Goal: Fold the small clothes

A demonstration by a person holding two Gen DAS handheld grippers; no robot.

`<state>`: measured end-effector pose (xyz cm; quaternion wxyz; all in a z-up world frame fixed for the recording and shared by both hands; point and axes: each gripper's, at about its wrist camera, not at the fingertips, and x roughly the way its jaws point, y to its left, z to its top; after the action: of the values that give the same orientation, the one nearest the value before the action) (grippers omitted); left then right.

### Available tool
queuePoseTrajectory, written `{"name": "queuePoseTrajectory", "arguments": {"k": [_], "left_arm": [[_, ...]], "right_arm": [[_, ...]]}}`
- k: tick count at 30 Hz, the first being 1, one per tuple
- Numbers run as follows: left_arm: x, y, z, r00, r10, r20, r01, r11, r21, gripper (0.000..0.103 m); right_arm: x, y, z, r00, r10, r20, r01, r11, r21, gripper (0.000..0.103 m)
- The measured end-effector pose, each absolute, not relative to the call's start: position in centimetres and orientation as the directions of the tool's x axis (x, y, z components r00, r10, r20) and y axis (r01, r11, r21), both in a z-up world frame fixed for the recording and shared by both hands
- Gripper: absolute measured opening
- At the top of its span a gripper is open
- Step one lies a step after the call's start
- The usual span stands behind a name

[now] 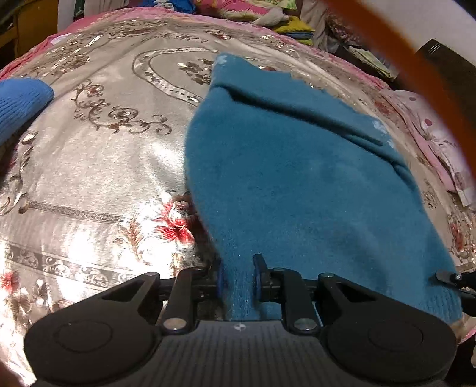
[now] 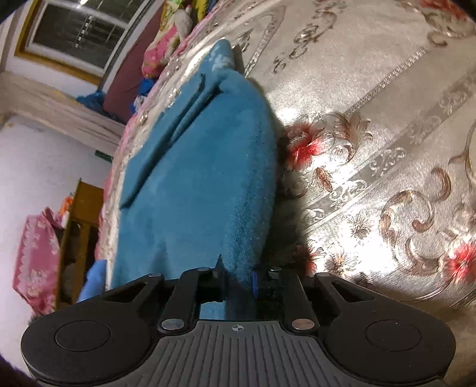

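The left claw (image 1: pixel 238 278) is pinching the near hem of a fuzzy teal knitted garment (image 1: pixel 297 166), its blue-padded jaws nearly closed with a narrow fold of the cloth pressed between them. The right claw (image 2: pixel 238 281) is gripping the same teal garment (image 2: pixel 193 178) in the same way, jaws drawn almost together on a bunched edge of the fabric; in the left wrist view its black tip (image 1: pixel 446 277) is showing at the garment's other near corner. From both claws the cloth is stretching away, lifted at the held hem and lying with its far part on a bed covered by a shiny silver-beige satin bedspread (image 1: pixel 98 166) patterned with brown scrolls and red flowers. A long straight fold is running across the garment's upper surface toward its far end, where small pale marks are showing. The garment is sitting toward the bed's pink-trimmed side edge (image 2: pixel 119 154). A ribbed bright blue knitted piece (image 1: pixel 20 104) is lying apart from it at the left of the left wrist view. Beyond the far edge of the bed, colourful bundled fabrics (image 1: pixel 267 15) are piled up.
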<state>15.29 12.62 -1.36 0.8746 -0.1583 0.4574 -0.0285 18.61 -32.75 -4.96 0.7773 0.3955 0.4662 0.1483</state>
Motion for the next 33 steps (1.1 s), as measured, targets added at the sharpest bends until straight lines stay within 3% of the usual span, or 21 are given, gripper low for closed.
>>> {"name": "queuePoseTrajectory", "arguments": {"k": [4,11,15,19,22,28,33], "left_arm": [[15.9,12.3,-1.8,0.56,-0.164,-0.812,-0.114,0.955,-0.272,0.024],[16.2,13.0,-2.7,0.543,-0.163,-0.824,-0.166,0.941,-0.295,0.025],[16.1,12.1,-2.4,0.533,-0.136,-0.835,-0.139,0.96,-0.245,0.025],[16.1,11.8,-1.1,0.541,-0.175,-0.823,-0.126,0.95,-0.285,0.02],[16.1,12.4,0.4,0.573,-0.259,-0.777,-0.114,0.914,-0.389,0.019],[17.5,13.4,2.3,0.63,-0.4,-0.666,-0.079,0.82,-0.567,0.018],[20.4,14.4,2.3,0.679,-0.489,-0.548,-0.054,0.71,-0.702,0.018]], "right_arm": [[18.5,-32.8,-4.1,0.547,0.62,-0.563,0.1,0.619,0.779,0.015],[19.1,-32.2,-4.4,0.51,0.611,-0.605,0.127,0.642,0.756,0.018],[19.3,-32.1,-4.6,0.495,0.587,-0.64,0.154,0.666,0.73,0.018],[19.4,-32.0,-4.7,0.496,0.61,-0.619,0.146,0.644,0.751,0.016],[19.3,-32.5,-4.5,0.514,0.652,-0.557,0.133,0.58,0.803,0.015],[19.8,-33.6,-3.6,0.599,0.727,-0.337,0.091,0.356,0.93,0.014],[21.9,-33.3,-2.8,0.631,0.729,-0.267,0.078,0.282,0.956,0.014]]}}
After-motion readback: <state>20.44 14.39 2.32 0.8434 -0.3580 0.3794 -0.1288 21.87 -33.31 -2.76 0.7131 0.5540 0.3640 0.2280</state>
